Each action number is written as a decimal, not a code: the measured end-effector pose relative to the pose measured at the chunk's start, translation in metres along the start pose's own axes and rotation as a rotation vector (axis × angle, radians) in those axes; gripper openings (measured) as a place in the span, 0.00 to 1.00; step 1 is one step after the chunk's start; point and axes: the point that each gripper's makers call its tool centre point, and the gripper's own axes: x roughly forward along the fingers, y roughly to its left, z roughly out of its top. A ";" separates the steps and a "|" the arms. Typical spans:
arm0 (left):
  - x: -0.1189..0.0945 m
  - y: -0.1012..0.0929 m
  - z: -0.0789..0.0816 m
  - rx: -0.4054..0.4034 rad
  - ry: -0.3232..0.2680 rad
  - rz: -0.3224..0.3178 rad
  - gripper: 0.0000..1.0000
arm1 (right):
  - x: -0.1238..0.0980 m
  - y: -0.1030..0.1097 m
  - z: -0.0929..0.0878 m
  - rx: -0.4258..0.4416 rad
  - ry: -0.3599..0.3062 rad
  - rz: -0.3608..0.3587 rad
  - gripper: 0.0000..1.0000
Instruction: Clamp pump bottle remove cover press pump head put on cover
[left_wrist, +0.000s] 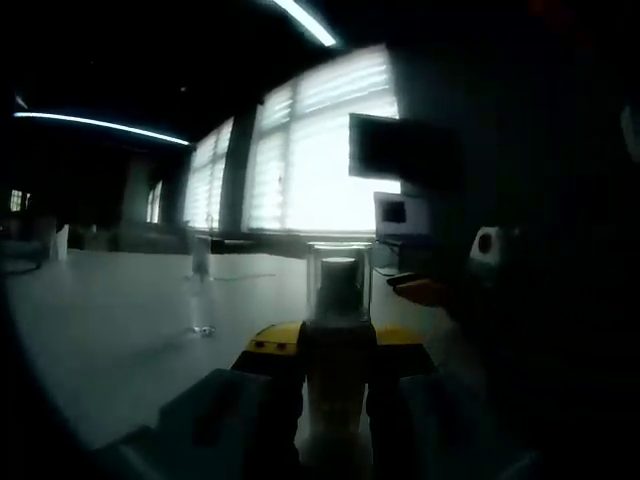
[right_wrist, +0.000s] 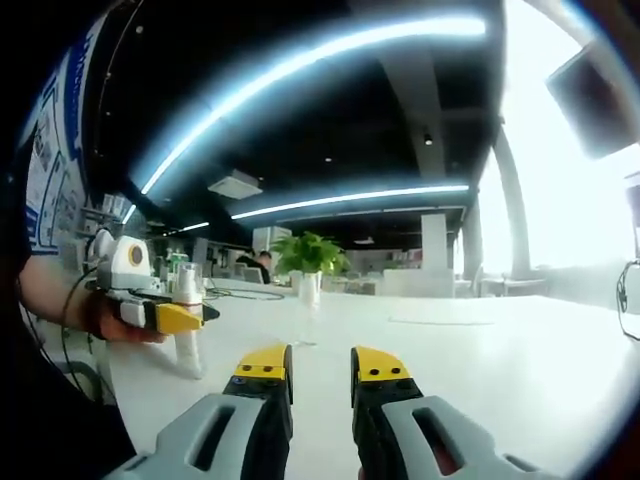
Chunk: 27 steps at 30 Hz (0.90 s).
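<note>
Left hand-held gripper clamps the pump bottle; right hand-held gripper, jaws apart, should grip the clear cover squarely.

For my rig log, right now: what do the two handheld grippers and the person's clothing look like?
Right gripper: grey moulded jaws, black inner faces, yellow tips. Left gripper: yellow-tipped jaws, white camera box, dark cables at the wrist. White printed short sleeve.

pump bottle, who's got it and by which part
The left gripper clamps the pump bottle around its body; the right gripper holds nothing.
</note>
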 end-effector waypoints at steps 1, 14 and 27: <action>0.000 0.001 0.000 0.002 -0.002 0.006 0.14 | 0.000 0.000 0.000 0.000 -0.001 0.001 0.18; -0.001 0.000 0.001 0.028 -0.012 0.003 0.14 | -0.005 0.005 0.013 0.078 -0.023 0.033 0.16; -0.001 -0.003 0.000 0.045 -0.013 0.004 0.14 | -0.014 -0.001 0.032 0.067 0.006 0.030 0.17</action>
